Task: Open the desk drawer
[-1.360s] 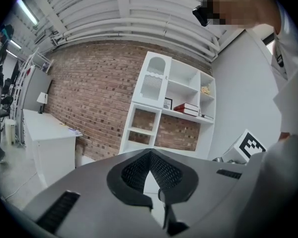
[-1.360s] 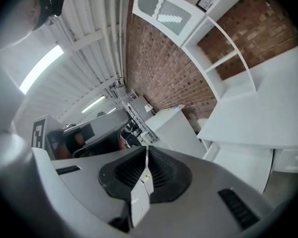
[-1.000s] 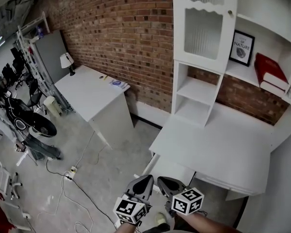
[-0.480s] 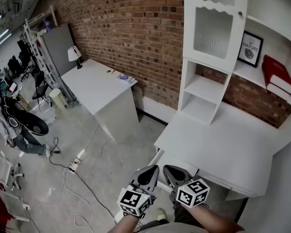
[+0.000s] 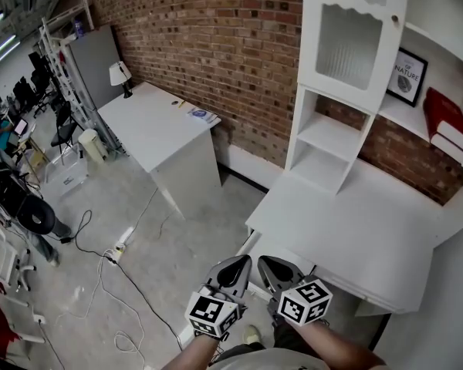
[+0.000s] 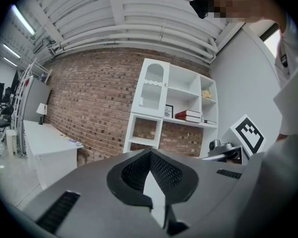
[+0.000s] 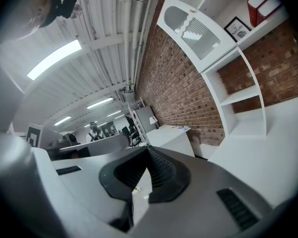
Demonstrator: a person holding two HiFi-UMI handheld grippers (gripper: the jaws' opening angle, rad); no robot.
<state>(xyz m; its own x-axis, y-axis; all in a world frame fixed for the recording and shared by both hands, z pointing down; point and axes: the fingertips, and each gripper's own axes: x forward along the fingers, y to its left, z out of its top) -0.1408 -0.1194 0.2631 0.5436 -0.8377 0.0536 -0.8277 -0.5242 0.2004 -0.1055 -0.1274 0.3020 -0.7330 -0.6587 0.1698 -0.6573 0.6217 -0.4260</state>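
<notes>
Drawer (image 5: pixel 282 262) below the white desk (image 5: pixel 355 230), both claws closed

It sits under the desk's front edge at the left end. The left claw (image 5: pixel 238 262) and right claw (image 5: pixel 265 262) hover side by side just before it, jaws together, holding nothing.

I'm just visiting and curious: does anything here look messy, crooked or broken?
Nothing looks damaged or spilled. The only untidy spot is the floor left of the white desk, where loose cables and a power strip sprawl.
</notes>
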